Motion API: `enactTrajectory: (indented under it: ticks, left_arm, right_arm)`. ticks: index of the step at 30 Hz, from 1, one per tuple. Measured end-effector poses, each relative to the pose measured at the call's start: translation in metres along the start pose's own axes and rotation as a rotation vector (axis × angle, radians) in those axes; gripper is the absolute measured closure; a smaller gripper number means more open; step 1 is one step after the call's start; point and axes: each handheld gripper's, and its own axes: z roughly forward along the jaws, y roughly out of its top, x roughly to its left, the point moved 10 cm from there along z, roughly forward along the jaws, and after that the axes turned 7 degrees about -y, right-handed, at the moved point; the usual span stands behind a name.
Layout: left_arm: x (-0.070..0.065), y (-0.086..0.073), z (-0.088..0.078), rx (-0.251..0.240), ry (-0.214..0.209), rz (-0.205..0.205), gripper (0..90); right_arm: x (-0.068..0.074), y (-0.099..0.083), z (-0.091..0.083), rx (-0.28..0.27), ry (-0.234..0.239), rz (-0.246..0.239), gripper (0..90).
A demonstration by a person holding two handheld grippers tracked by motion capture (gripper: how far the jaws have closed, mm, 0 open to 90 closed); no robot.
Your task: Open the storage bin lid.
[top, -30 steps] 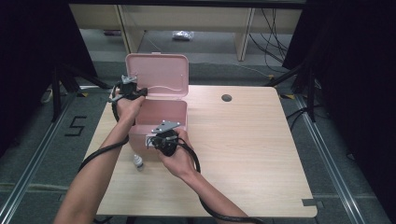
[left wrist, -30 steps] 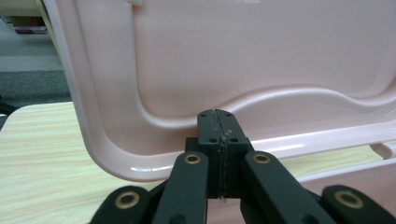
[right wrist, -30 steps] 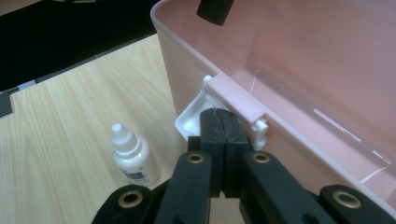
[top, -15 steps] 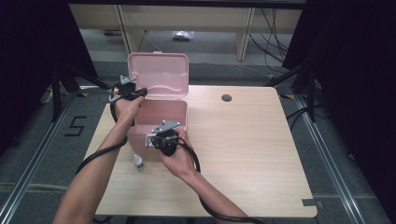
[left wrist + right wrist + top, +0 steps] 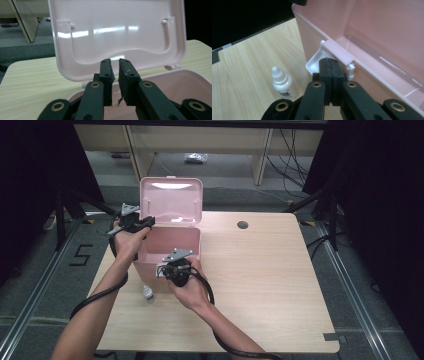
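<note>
Pink box (image 5: 170, 245) near tabletop (image 5: 270, 290) left edge, lid (image 5: 171, 200) upright. Left tool (image 5: 148, 221) beside lid's edge, just parting, gripping nothing. Right tool (image 5: 331, 65) closed against white latch (image 5: 315, 61) at box front. Small dropper bottle (image 5: 147, 293) alongside.

Box at tabletop's left-rear, lid up

Box (image 5: 170, 247) on tabletop (image 5: 270, 285), lid (image 5: 171, 200) upright behind it; dropper bottle (image 5: 147, 293) just before its front-left corner.

place: lab or recording workroom | signs: bare wooden desk (image 5: 260, 285) with cable hole (image 5: 242, 225); black curtains (image 5: 380, 195) at both sides; floor rails (image 5: 350, 285); loose cables (image 5: 292, 150); taped floor number (image 5: 80, 255)
</note>
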Motion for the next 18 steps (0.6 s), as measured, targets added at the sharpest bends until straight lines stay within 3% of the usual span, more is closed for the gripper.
enactTrajectory:
  ticks: [8, 18]
  left_arm:
    - [-0.002, -0.010, -0.028, -0.006, -0.013, 0.046, 70.8]
    - [-0.008, -0.028, -0.064, -0.017, -0.040, 0.063, 60.4]
  right_arm:
    - [-0.001, 0.000, 0.001, -0.002, -0.001, 0.001, 90.0]
    - [0.001, -0.001, 0.000, 0.010, 0.005, 0.020, 90.0]
